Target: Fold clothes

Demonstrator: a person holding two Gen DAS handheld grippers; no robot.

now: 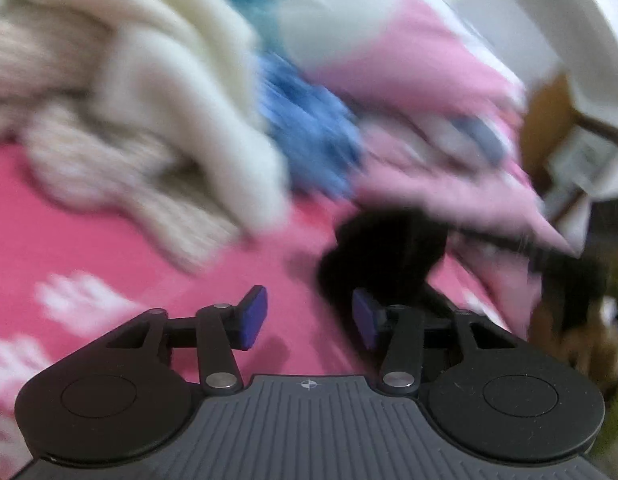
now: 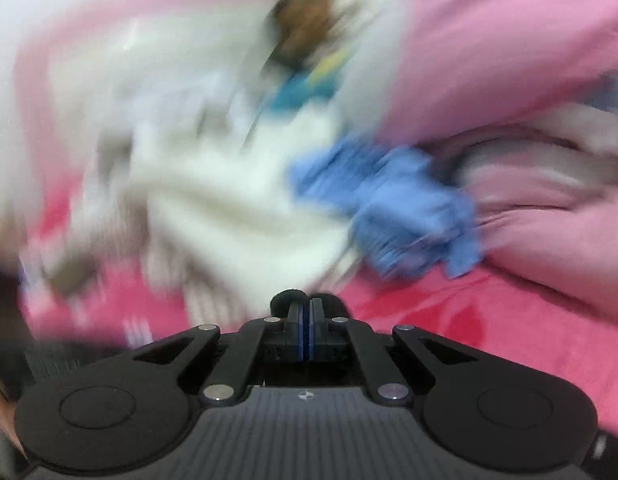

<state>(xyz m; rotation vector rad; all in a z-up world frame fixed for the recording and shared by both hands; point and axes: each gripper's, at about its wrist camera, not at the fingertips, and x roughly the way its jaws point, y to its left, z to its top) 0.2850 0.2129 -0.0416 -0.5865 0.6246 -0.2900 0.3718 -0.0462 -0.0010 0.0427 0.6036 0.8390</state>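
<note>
Pressed together with nothing plainly between its pads, the right gripper (image 2: 305, 334) points over the bright pink bed cover (image 2: 489, 332) toward the heap of clothes; a small dark lump sits at its tips, too blurred to name. The left gripper (image 1: 309, 316) stands spread and empty above the same cover, a black garment (image 1: 385, 248) just ahead of its right finger. Heaped toward the far edge of the cover lie a cream knit (image 1: 181, 92), a blue piece (image 1: 309, 128) and a pale pink garment (image 1: 425, 80), all unfolded. Judging by this, the work is at picking a piece from the heap. Next move calls for parting the right jaws, pinching one edge and drawing it onto the bare near part of the cover
</note>
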